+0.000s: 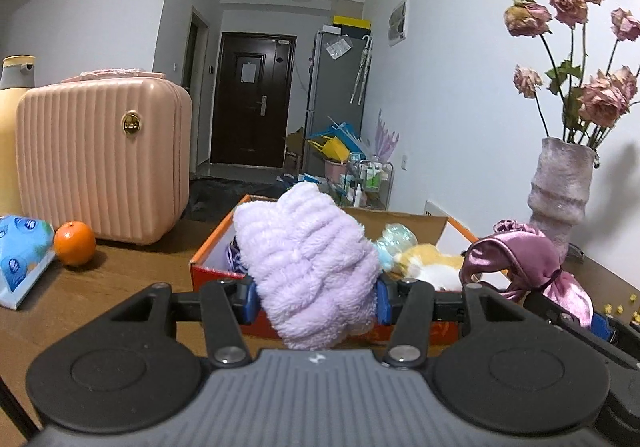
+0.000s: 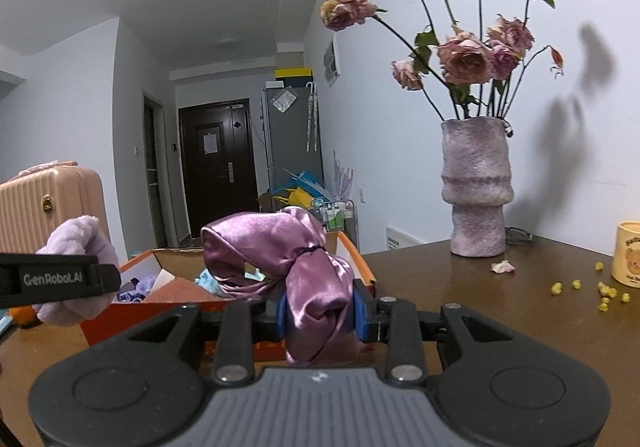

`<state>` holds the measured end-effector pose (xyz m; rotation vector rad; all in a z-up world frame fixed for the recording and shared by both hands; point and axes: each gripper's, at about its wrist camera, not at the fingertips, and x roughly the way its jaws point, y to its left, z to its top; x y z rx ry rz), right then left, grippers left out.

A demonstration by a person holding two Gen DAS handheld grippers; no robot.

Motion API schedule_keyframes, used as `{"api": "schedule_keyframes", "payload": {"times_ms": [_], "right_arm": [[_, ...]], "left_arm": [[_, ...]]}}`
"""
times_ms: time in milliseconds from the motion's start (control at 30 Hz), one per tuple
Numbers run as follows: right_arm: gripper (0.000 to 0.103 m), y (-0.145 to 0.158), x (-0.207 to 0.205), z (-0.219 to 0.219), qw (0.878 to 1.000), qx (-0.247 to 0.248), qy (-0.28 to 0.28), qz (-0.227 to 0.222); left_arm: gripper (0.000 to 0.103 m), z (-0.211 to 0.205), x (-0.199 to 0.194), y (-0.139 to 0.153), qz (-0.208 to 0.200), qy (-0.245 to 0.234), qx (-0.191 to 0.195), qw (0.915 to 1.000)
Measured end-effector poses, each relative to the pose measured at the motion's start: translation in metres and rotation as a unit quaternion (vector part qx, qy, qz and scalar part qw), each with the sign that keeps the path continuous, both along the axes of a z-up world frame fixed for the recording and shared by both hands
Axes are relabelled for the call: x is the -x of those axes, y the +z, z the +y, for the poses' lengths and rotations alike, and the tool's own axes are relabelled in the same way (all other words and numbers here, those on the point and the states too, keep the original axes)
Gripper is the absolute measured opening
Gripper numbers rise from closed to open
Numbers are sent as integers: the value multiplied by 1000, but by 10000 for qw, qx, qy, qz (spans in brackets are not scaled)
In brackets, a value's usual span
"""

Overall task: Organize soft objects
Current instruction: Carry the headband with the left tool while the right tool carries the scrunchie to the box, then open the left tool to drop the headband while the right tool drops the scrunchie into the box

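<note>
Currently the left gripper (image 1: 316,297) is clamped on a lilac fleece cloth (image 1: 308,263), its blue pads pressing either side of the bundle. The cloth's long axis runs from low and near the camera up and away, leaning toward the left of the left wrist view; its upper end stands above the near wall of the orange cardboard box (image 1: 216,267), its lower end hangs below the jaws. The right gripper (image 2: 320,317) is closed tight on a mauve satin scrunchie-like cloth (image 2: 280,251). This item is knotted at mid-length; below the knot a thick fold drops roughly upright through the jaws, while above it a loop extends toward the left of the right wrist view, over the box opening. Both items are held in the air at the near side of the box (image 2: 360,259), the satin piece to the right of the fleece one. Inside the box lie a yellow and white plush toy (image 1: 428,265), a pale blue soft item (image 1: 394,239) and a purple fabric piece (image 2: 138,289). The box rests on a brown table (image 2: 500,311). On the table also stand a pink ribbed case (image 1: 104,159), an orange (image 1: 74,243), a tissue pack (image 1: 20,259), a vase of dried roses (image 2: 476,187) and a cream mug (image 2: 628,255); small yellow crumbs (image 2: 604,291) are scattered near the mug.
</note>
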<state>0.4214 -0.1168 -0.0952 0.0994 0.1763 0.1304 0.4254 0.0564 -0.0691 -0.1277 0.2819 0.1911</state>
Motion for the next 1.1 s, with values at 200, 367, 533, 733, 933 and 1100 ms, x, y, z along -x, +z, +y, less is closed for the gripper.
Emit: {"api": "schedule_keyframes", "payload": {"times_ms": [200, 367, 533, 733, 933, 1100], "right_arm": [[30, 1, -23, 12, 10000, 17, 82, -46], [30, 1, -42, 17, 9999, 13, 109, -83], [30, 1, -61, 21, 9998, 29, 124, -126], [30, 1, -84, 27, 9997, 72, 169, -178], [30, 1, -106, 33, 9995, 125, 214, -202], [30, 0, -124, 35, 9994, 161, 242, -191]], "left_arm": [[52, 6, -20, 0, -72, 7, -52, 10000], [52, 9, -38, 1, -122, 32, -87, 9999], [52, 12, -57, 2, -173, 59, -115, 9998], [53, 16, -78, 3, -207, 78, -121, 9997], [53, 20, -101, 2, -232, 134, -173, 9995], [53, 23, -119, -2, -184, 165, -208, 9995]]}}
